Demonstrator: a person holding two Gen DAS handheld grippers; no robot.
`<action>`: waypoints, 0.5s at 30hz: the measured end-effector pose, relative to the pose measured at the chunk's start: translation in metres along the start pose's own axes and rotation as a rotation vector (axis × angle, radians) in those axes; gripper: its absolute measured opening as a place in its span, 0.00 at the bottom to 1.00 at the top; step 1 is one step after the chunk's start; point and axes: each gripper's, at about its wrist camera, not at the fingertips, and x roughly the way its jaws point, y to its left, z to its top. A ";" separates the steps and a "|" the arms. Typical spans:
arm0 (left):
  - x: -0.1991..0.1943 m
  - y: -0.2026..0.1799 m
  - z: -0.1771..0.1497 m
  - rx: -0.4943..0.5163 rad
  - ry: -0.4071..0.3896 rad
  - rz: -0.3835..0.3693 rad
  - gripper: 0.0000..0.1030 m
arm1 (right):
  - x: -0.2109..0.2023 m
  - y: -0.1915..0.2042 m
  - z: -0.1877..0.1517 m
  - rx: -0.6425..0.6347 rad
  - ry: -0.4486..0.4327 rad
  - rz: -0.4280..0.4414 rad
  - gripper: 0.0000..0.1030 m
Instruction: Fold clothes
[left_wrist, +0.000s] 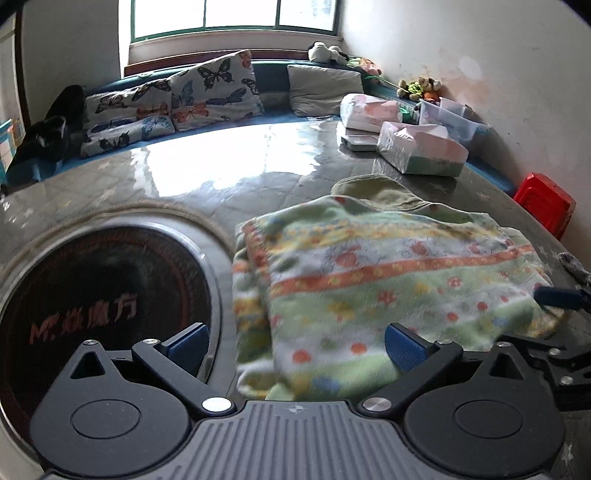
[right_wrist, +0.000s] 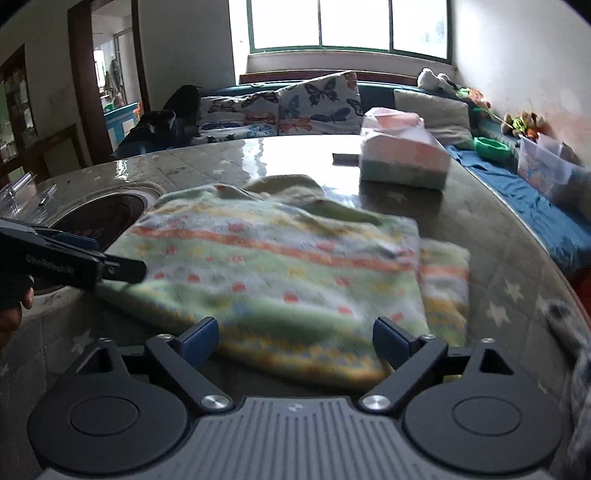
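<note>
Folded fleece garment (right_wrist: 280, 269) flat on table (left_wrist: 229, 173) (long axis left-right), both claws wide open, empty

Tissue boxes (left_wrist: 421, 147), butterfly pillows (left_wrist: 214, 92), red stool (left_wrist: 546, 203)

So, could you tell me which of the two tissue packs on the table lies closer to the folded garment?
The nearer tissue pack, with the green band along its bottom, lies just beyond the garment; the other pack sits farther back, toward the cushions.
</note>
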 end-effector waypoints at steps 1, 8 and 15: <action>-0.002 0.002 -0.001 -0.008 -0.002 0.003 1.00 | -0.001 -0.001 -0.002 -0.003 0.004 -0.002 0.90; -0.016 0.014 -0.009 -0.063 -0.018 0.025 1.00 | -0.014 0.001 0.000 -0.002 -0.022 -0.007 0.96; -0.024 0.023 -0.013 -0.099 -0.023 0.056 1.00 | 0.002 0.012 0.017 0.002 -0.062 -0.012 1.00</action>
